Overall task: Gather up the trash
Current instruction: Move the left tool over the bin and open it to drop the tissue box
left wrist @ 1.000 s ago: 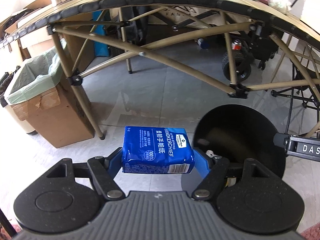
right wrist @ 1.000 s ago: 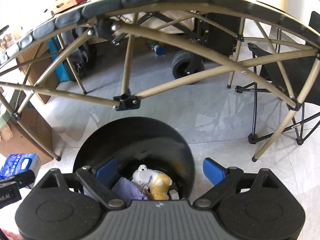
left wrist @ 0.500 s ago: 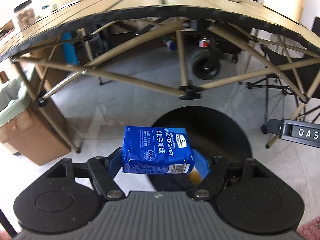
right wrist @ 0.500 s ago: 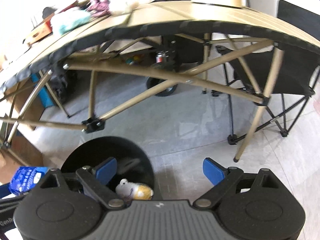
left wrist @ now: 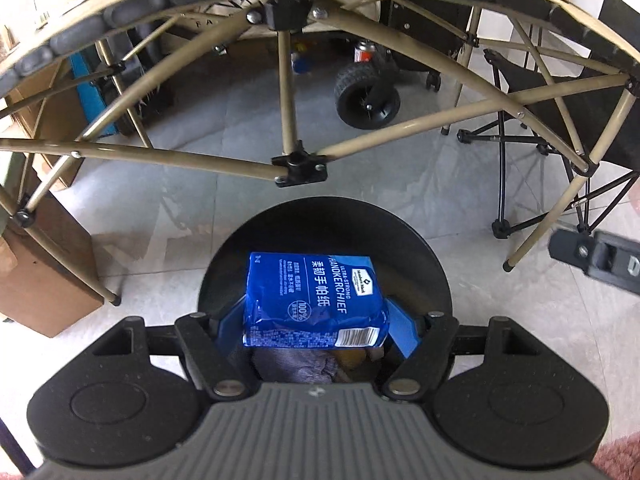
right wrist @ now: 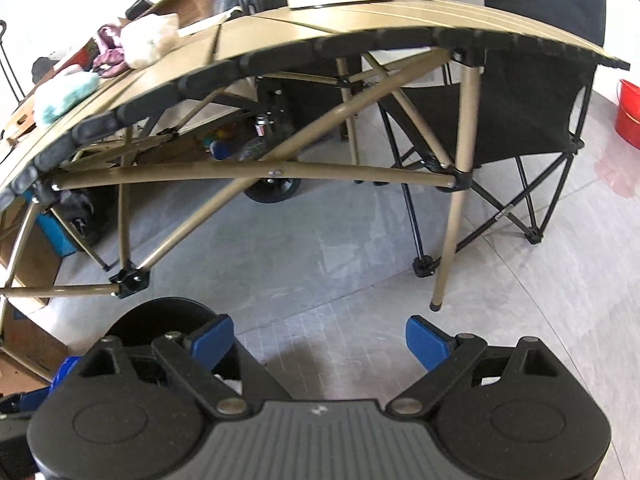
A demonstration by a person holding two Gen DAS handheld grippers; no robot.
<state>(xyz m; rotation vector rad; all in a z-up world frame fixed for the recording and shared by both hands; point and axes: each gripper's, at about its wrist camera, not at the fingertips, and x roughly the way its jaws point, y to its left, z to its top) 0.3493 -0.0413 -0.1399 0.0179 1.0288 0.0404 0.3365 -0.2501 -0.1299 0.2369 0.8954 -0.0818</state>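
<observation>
My left gripper (left wrist: 316, 320) is shut on a blue handkerchief tissue pack (left wrist: 316, 300) and holds it directly above the round black trash bin (left wrist: 328, 220). Crumpled purple and yellow scraps (left wrist: 296, 364) lie inside the bin under the pack. My right gripper (right wrist: 320, 340) is open and empty over the grey floor; the bin (right wrist: 160, 316) shows at its lower left. Part of my right gripper (left wrist: 596, 256) shows at the right edge of the left wrist view.
A tan folding table (right wrist: 360, 20) with black edge pads and a tube frame (left wrist: 296, 160) stands just behind the bin. A cardboard box (left wrist: 44, 280) sits left. A black folding chair (right wrist: 532, 112) and a red bucket (right wrist: 628, 112) stand right. A cart wheel (left wrist: 366, 98) is under the table.
My left gripper has carried the tissue pack rightward until it is over the bin. My right gripper has swung right and up, away from the bin.
</observation>
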